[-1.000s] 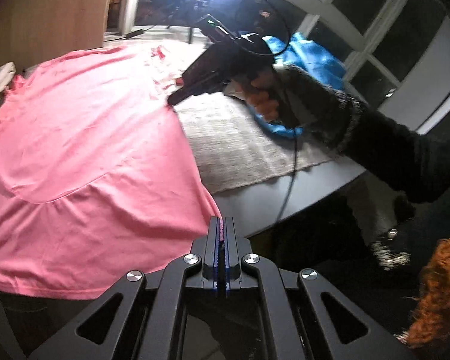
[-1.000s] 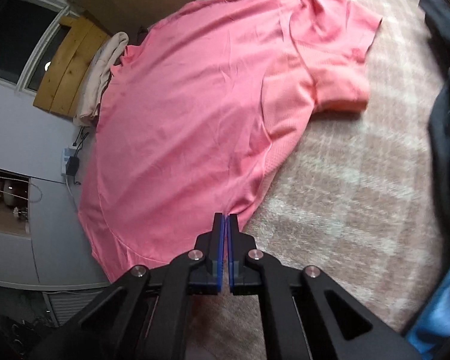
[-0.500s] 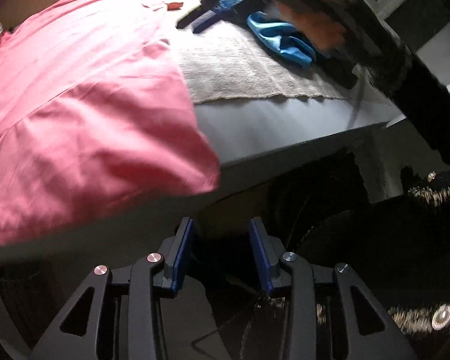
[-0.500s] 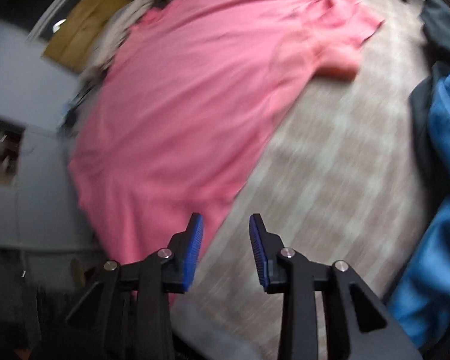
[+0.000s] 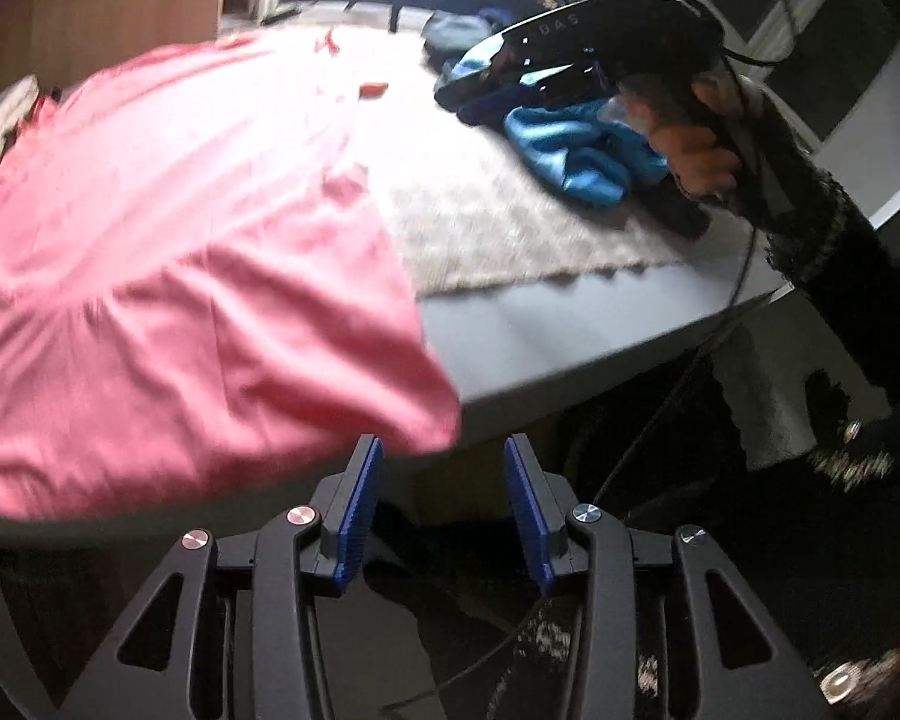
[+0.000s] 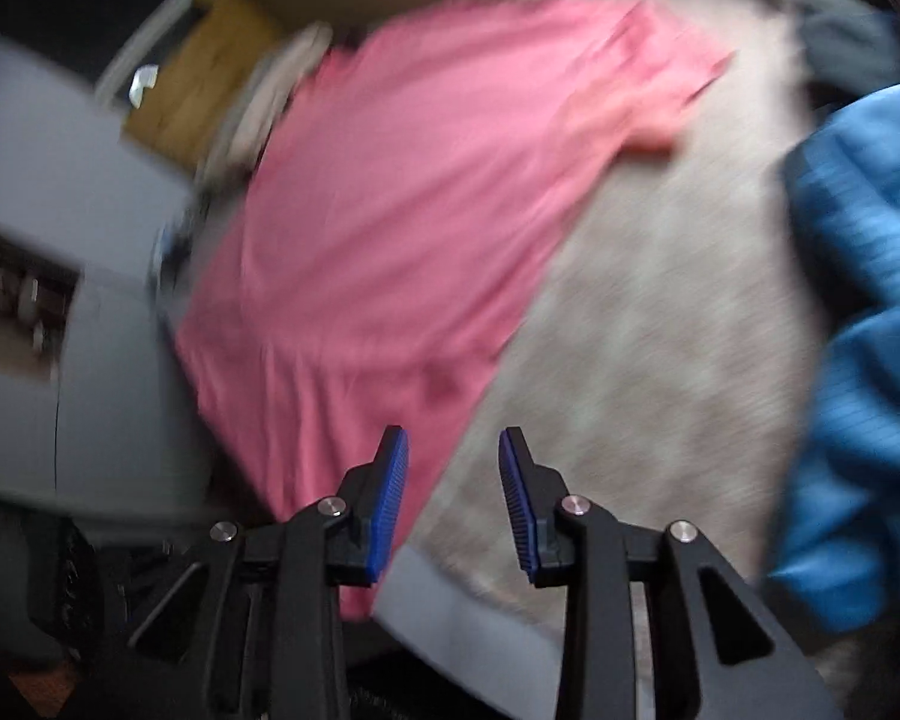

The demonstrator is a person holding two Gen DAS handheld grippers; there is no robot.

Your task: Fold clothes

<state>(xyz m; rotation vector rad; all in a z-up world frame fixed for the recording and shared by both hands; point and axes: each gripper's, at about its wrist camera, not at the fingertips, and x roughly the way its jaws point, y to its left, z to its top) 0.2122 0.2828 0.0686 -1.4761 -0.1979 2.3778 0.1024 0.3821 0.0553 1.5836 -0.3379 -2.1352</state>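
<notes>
Between the blue pads of the left gripper nothing is caught: its jaws have just been opening, off the table's edge. The right gripper likewise has just parted, empty. The pink shirt lies spread on the beige cloth, beside blue clothes.

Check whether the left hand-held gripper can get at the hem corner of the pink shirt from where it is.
Probably yes. The left hand-held gripper has just been opening, nothing between its jaws, and the pink shirt has its hem corner hanging over the table edge just ahead, with nothing in between.
</notes>
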